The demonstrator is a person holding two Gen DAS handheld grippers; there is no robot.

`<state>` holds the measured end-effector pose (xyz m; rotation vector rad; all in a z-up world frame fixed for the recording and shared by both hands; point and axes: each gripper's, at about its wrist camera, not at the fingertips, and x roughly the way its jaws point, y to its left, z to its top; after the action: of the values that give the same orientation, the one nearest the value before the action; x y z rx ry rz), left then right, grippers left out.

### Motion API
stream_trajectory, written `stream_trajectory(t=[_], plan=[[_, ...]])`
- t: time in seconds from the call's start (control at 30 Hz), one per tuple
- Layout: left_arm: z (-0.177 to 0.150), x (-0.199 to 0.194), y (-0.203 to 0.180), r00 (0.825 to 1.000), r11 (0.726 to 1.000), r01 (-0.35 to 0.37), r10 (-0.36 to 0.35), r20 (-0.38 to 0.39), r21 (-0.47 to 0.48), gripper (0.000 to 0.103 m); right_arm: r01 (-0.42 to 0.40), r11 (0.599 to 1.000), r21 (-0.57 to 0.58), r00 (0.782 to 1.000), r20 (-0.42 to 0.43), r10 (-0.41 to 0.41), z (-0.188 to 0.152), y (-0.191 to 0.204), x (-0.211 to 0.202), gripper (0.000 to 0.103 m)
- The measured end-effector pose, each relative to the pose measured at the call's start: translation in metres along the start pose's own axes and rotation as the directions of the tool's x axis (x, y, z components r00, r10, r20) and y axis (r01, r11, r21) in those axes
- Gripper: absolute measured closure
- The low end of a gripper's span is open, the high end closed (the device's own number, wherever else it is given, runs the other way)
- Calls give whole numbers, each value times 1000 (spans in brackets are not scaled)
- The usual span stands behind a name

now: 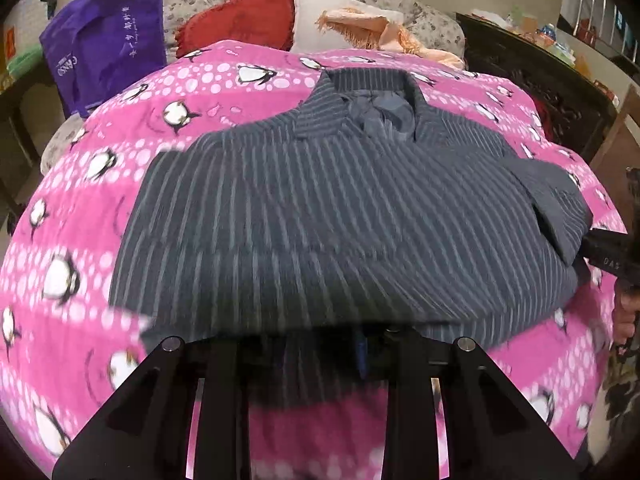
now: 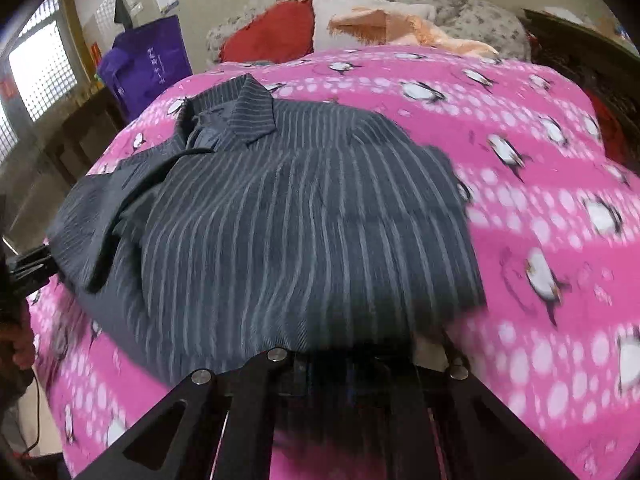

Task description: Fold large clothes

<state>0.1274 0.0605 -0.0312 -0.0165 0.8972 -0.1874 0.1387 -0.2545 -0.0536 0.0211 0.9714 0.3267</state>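
A dark grey pinstriped collared shirt [image 1: 320, 216] lies on a pink penguin-print blanket [image 1: 80, 208], collar at the far end and sleeves folded in. It also shows in the right wrist view [image 2: 280, 220]. My left gripper [image 1: 316, 344] is at the shirt's near hem, and the hem drapes over its fingertips and hides them. My right gripper [image 2: 356, 364] is likewise at the near hem with the cloth over its fingertips. The right gripper also shows at the shirt's right edge in the left wrist view [image 1: 608, 256]. The left gripper shows at the shirt's left edge in the right wrist view [image 2: 28, 268].
Beyond the blanket [image 2: 540, 200] lie a red cushion [image 1: 240, 20], a white pillow [image 1: 332, 12], a peach fringed cloth [image 1: 380, 28] and a floral sofa back [image 1: 432, 20]. A purple bag [image 1: 108, 40] stands far left. Dark carved wooden furniture [image 1: 540, 76] runs along the right.
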Motion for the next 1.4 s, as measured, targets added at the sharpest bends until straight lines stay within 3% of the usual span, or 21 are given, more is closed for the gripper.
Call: stream_trajectory(t=[0.2, 0.37, 0.5, 0.57, 0.7, 0.77, 0.83, 0.9, 1.0, 1.07, 1.13, 1.2, 1.27, 1.4], plan=[[70, 50, 27, 999, 995, -32, 29, -32, -99, 78, -23, 1000, 0, 1000, -15, 23, 68, -5, 41, 93], [115, 64, 67, 995, 973, -83, 92, 33, -214, 78, -33, 997, 67, 991, 134, 24, 124, -21, 38, 93], [126, 59, 72, 988, 968, -120, 138, 71, -220, 78, -24, 996, 90, 976, 216, 4, 142, -25, 27, 93], [125, 53, 71, 980, 967, -139, 165, 111, -211, 78, -15, 997, 81, 969, 246, -6, 140, -23, 21, 93], [120, 45, 68, 973, 964, -109, 153, 174, -244, 77, -6, 999, 47, 966, 260, -6, 130, -7, 9, 93], [113, 54, 61, 980, 973, -82, 117, 158, -215, 73, -46, 999, 8, 962, 268, 42, 127, 7, 2, 93], [106, 65, 59, 983, 975, -106, 132, 124, -197, 73, -91, 995, -33, 959, 267, 96, 123, 24, 0, 93], [91, 76, 67, 984, 970, -128, 150, 94, -208, 73, -179, 980, -85, 960, 203, 193, 122, 38, 5, 93], [71, 75, 76, 985, 969, -91, 122, 126, -231, 73, -260, 950, -174, 959, 67, 275, 120, 50, 22, 93], [66, 72, 72, 980, 968, -109, 143, 139, -227, 73, -186, 957, -224, 981, 7, 193, 119, 48, 44, 93], [64, 72, 69, 977, 967, -125, 158, 140, -221, 73, -121, 979, -164, 992, 10, 124, 126, 27, 69, 93], [64, 73, 70, 978, 966, -119, 153, 141, -230, 73, -108, 993, -53, 992, 61, 112, 133, 0, 86, 97], [63, 75, 73, 980, 965, -103, 140, 141, -242, 73, -150, 988, 45, 984, 102, 145, 138, -18, 92, 100], [59, 75, 75, 981, 963, -88, 127, 143, -253, 73, -128, 991, 49, 975, 190, 116, 143, -7, 69, 99]])
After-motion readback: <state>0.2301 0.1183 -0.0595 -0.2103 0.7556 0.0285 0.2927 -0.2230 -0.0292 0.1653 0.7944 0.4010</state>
